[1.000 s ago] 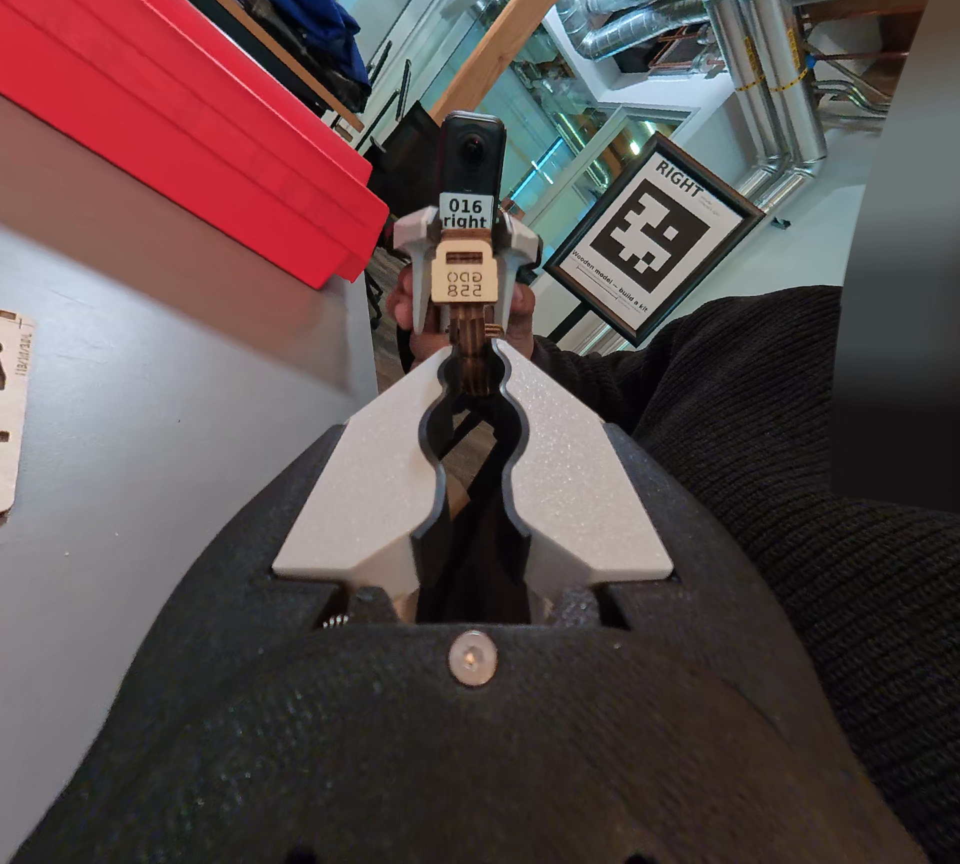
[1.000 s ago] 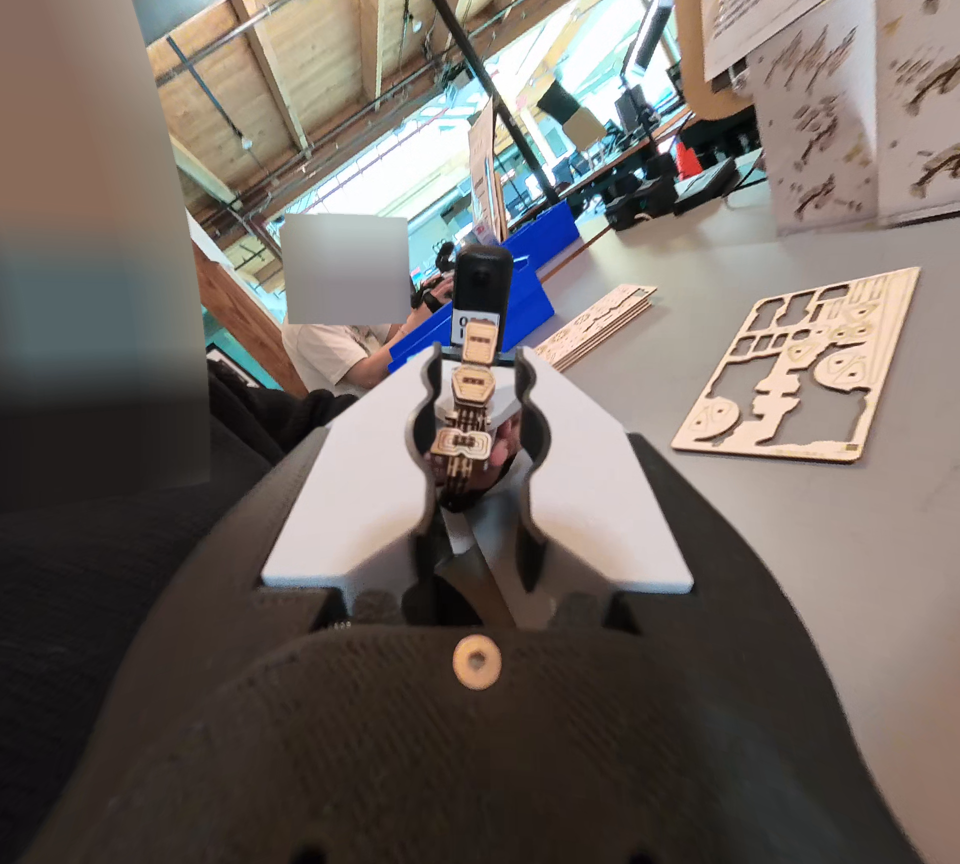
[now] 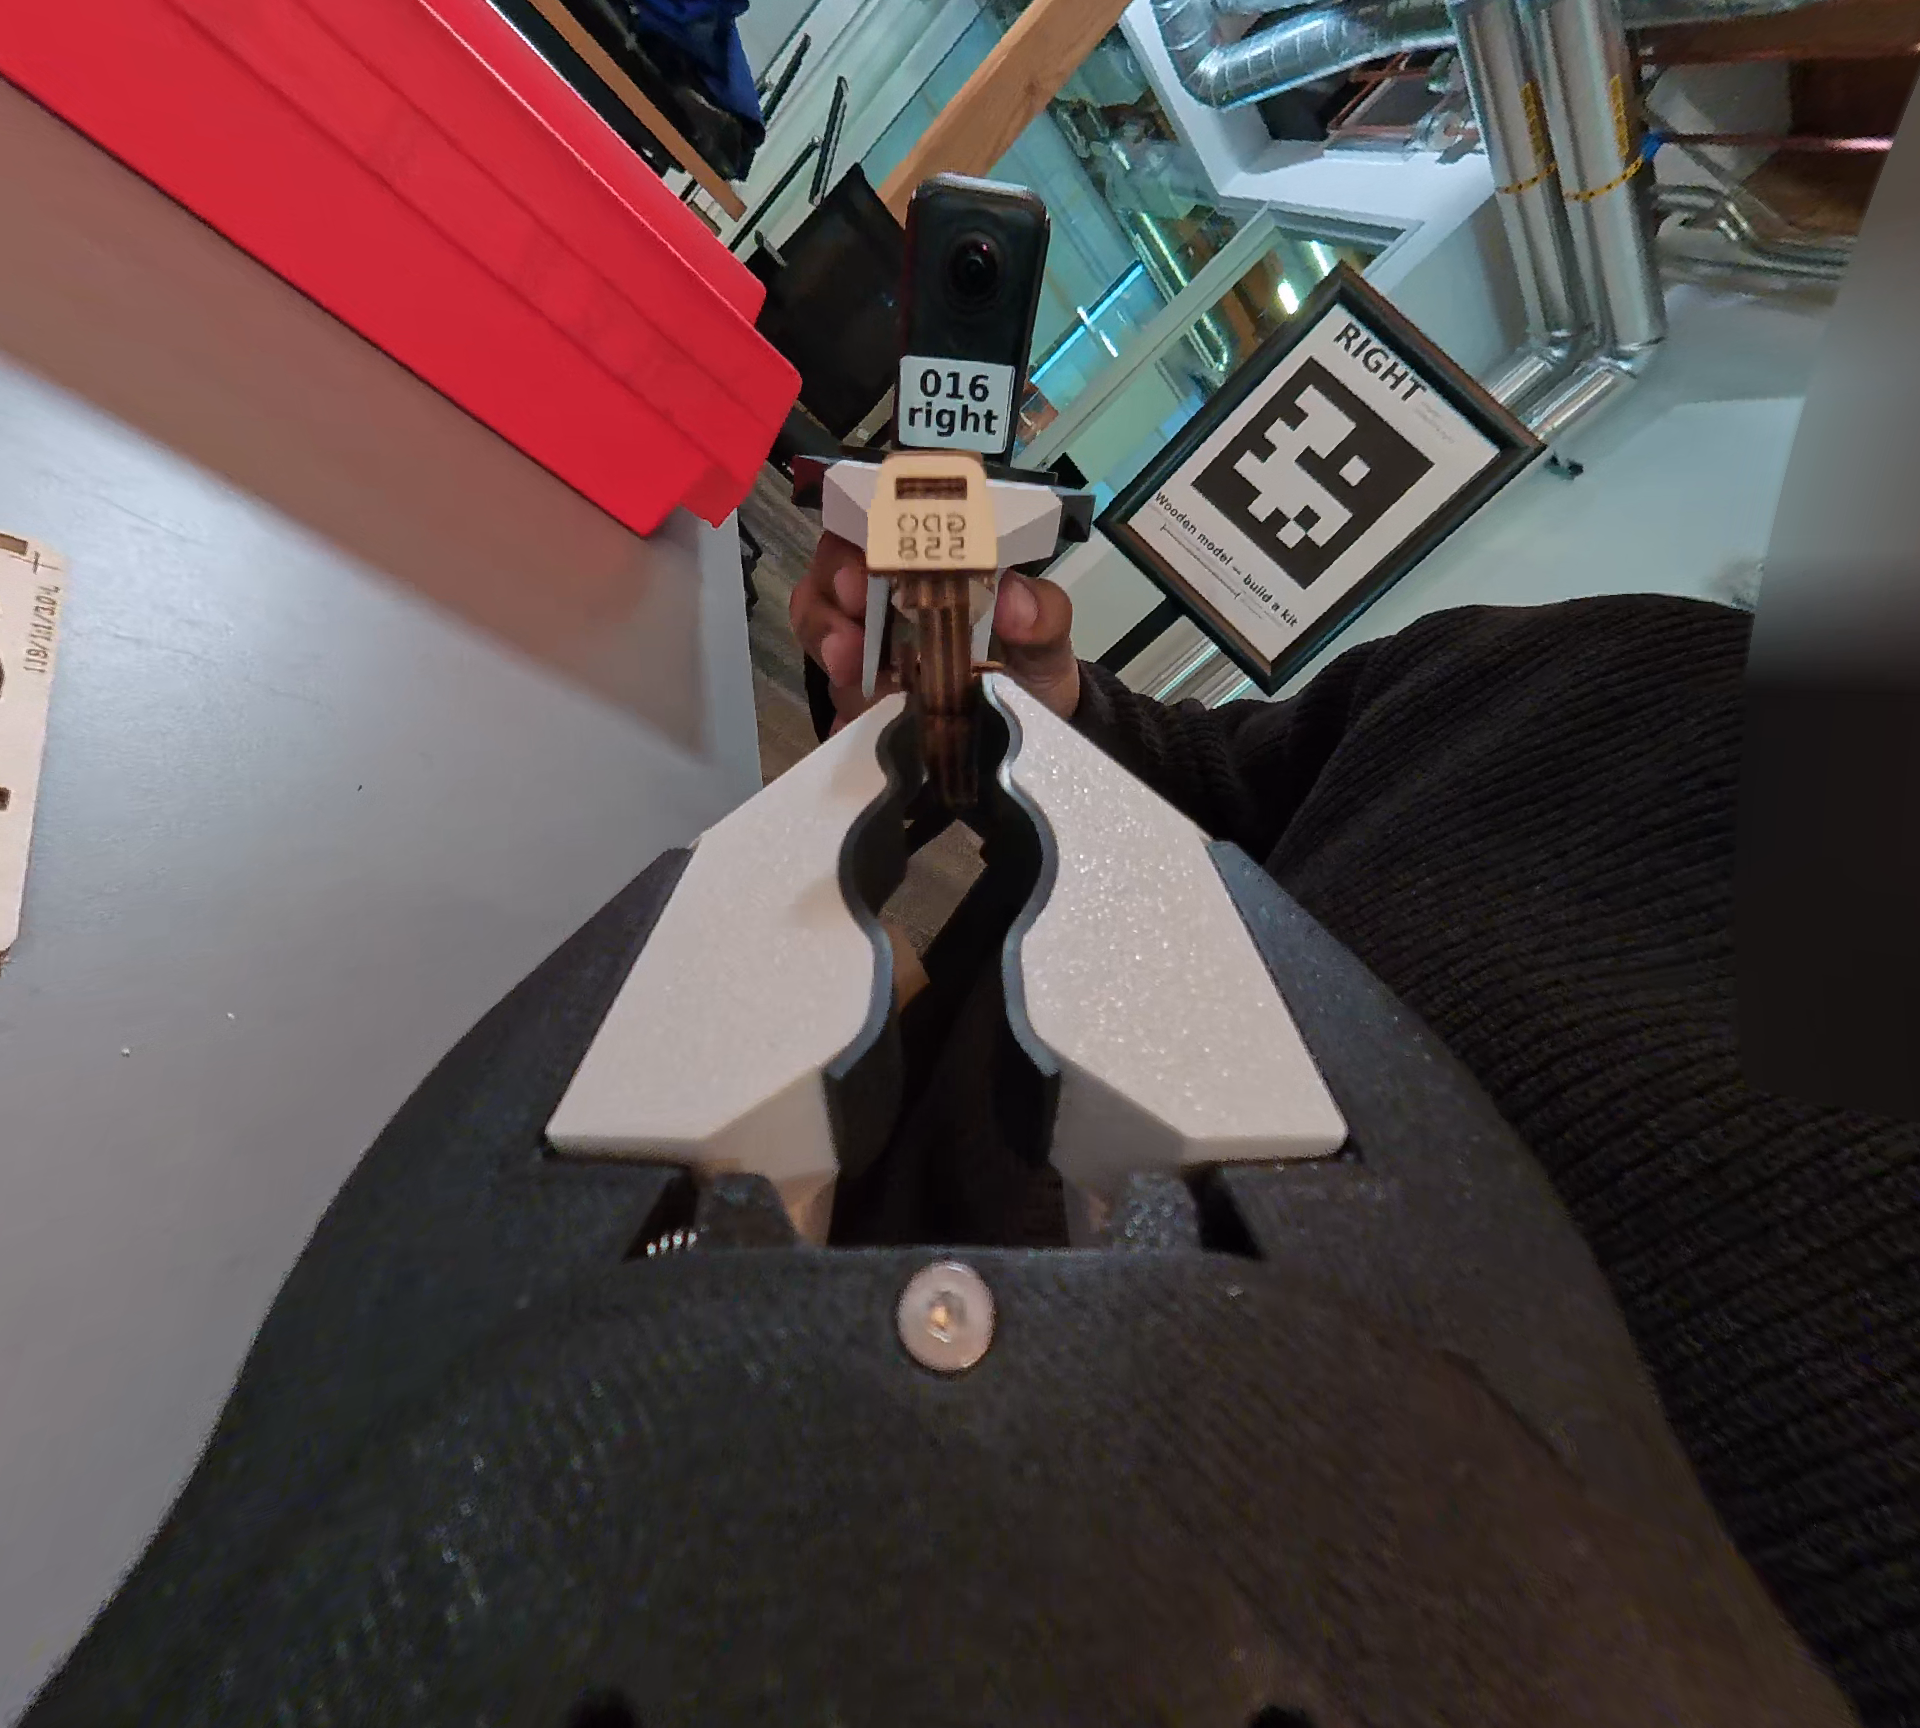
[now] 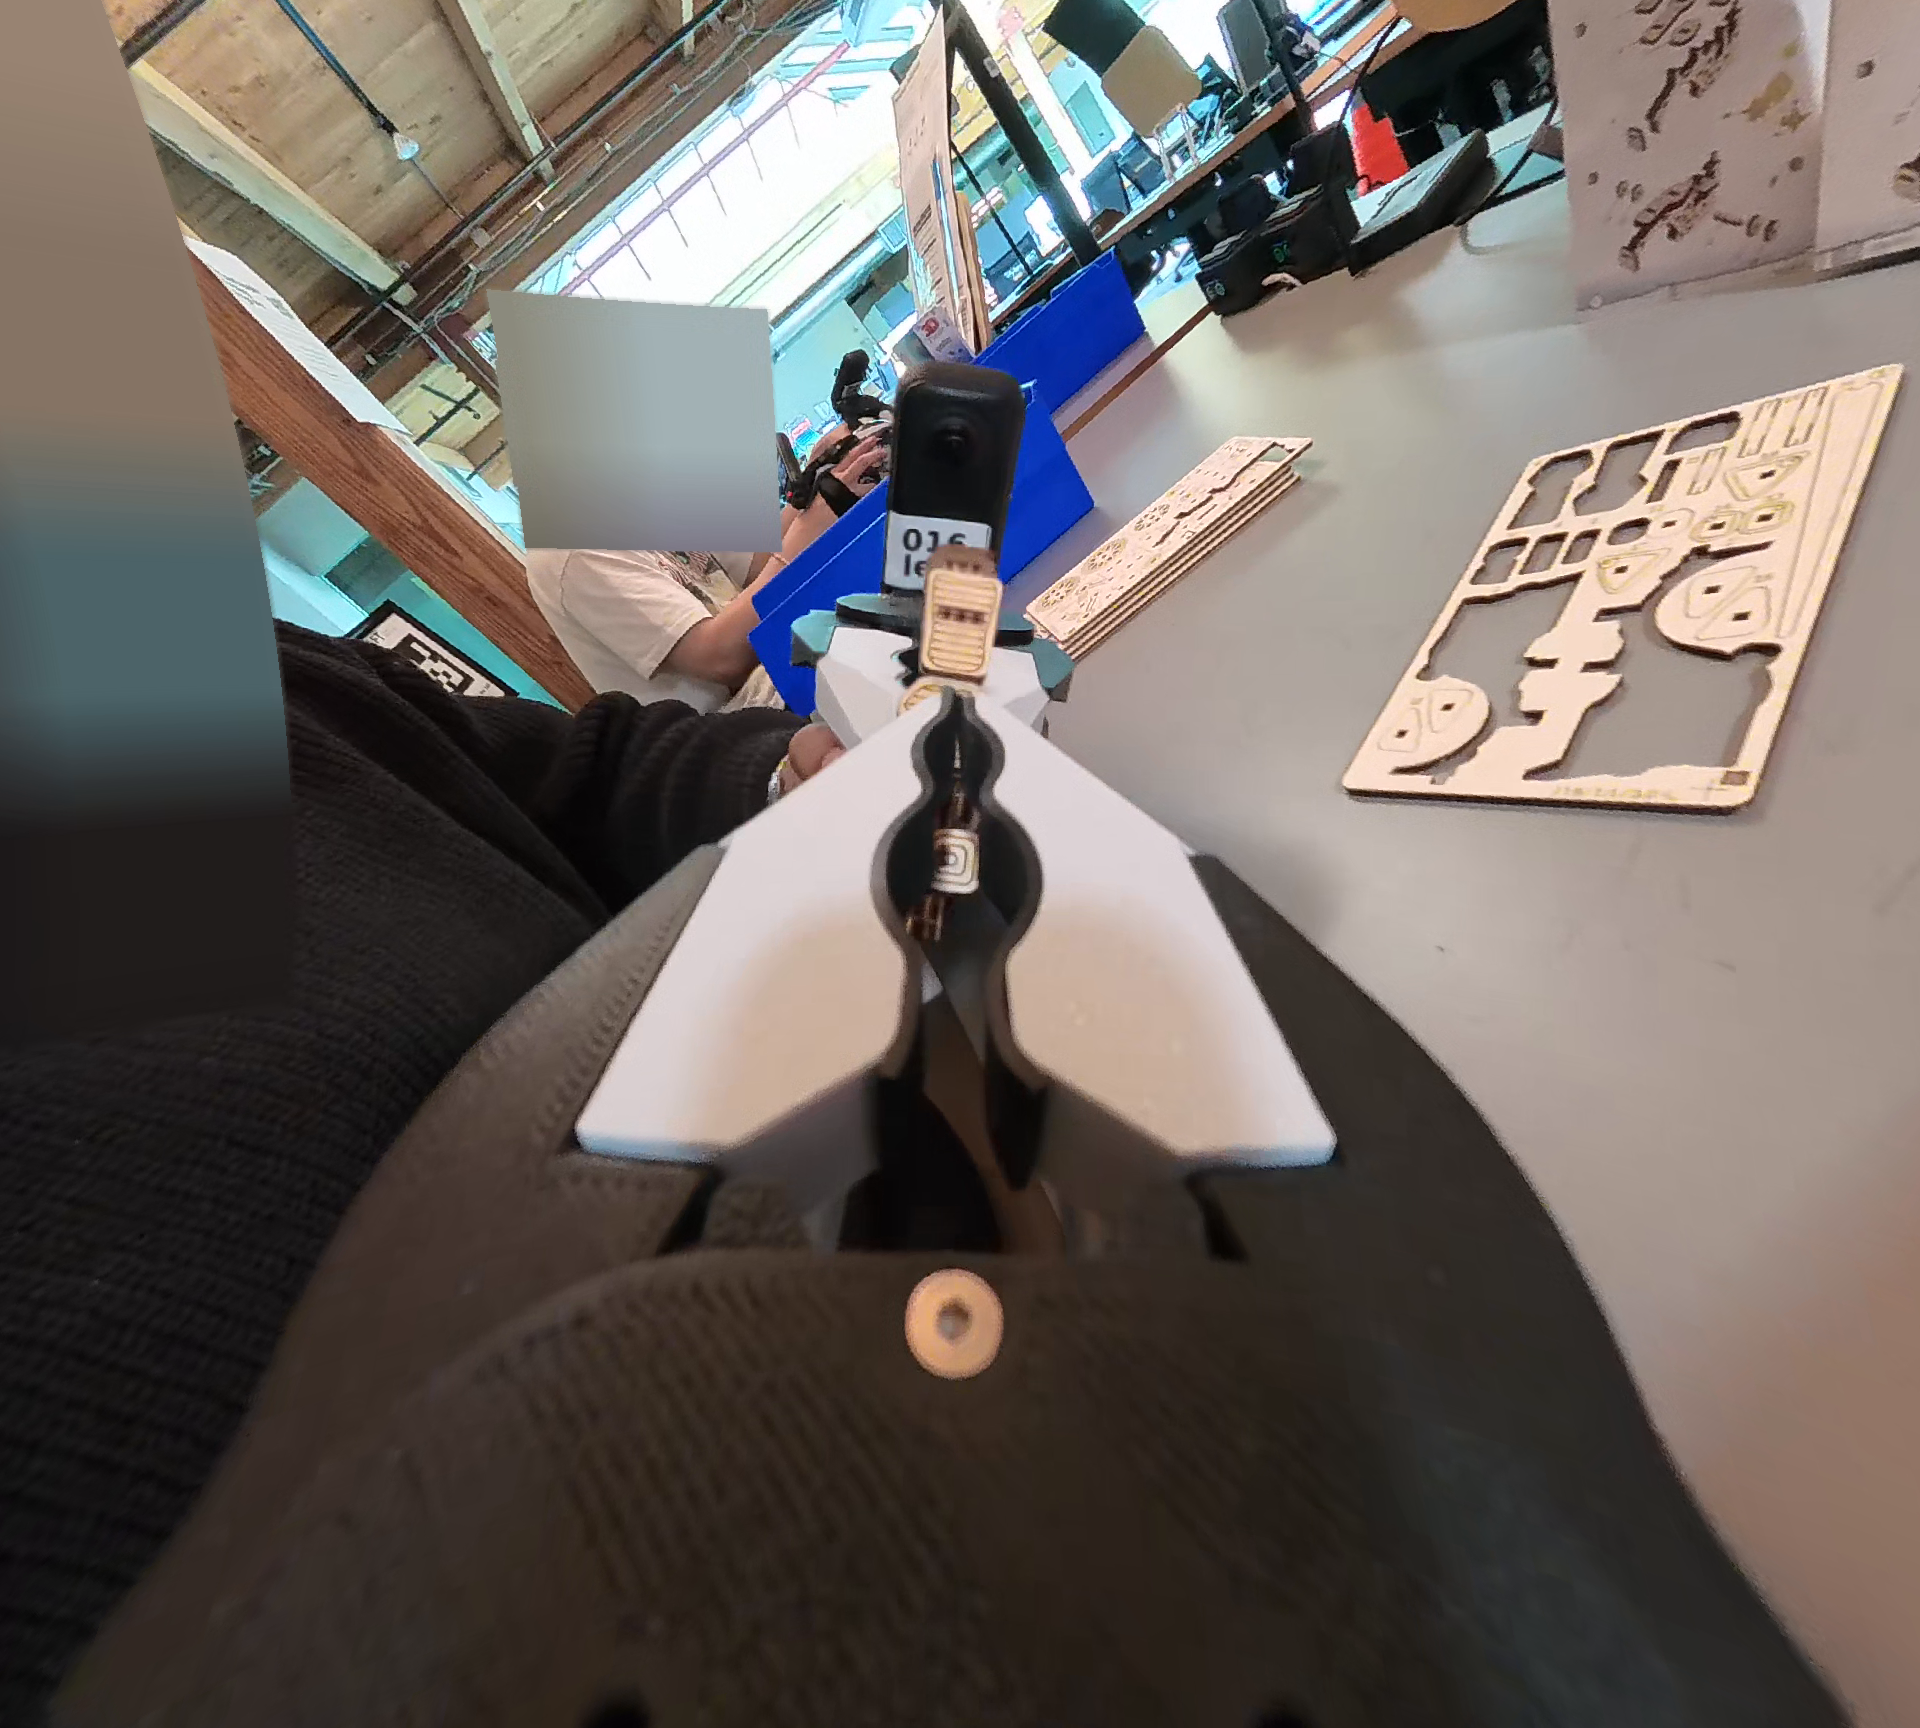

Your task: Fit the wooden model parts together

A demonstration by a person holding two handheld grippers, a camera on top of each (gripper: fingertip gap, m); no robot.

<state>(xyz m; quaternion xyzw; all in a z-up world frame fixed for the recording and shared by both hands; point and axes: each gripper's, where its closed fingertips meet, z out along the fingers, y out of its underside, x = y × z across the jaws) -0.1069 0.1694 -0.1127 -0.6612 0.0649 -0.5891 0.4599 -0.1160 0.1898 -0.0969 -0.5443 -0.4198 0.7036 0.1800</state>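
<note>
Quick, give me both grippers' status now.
Left gripper: closed on the wooden part.
Right gripper: closed on a wooden piece.

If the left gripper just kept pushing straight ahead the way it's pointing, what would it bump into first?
Probably the right gripper: it faces the left gripper head-on, tips nearly meeting around the small wooden model piece between them. The exact gap is hard to judge.
</note>
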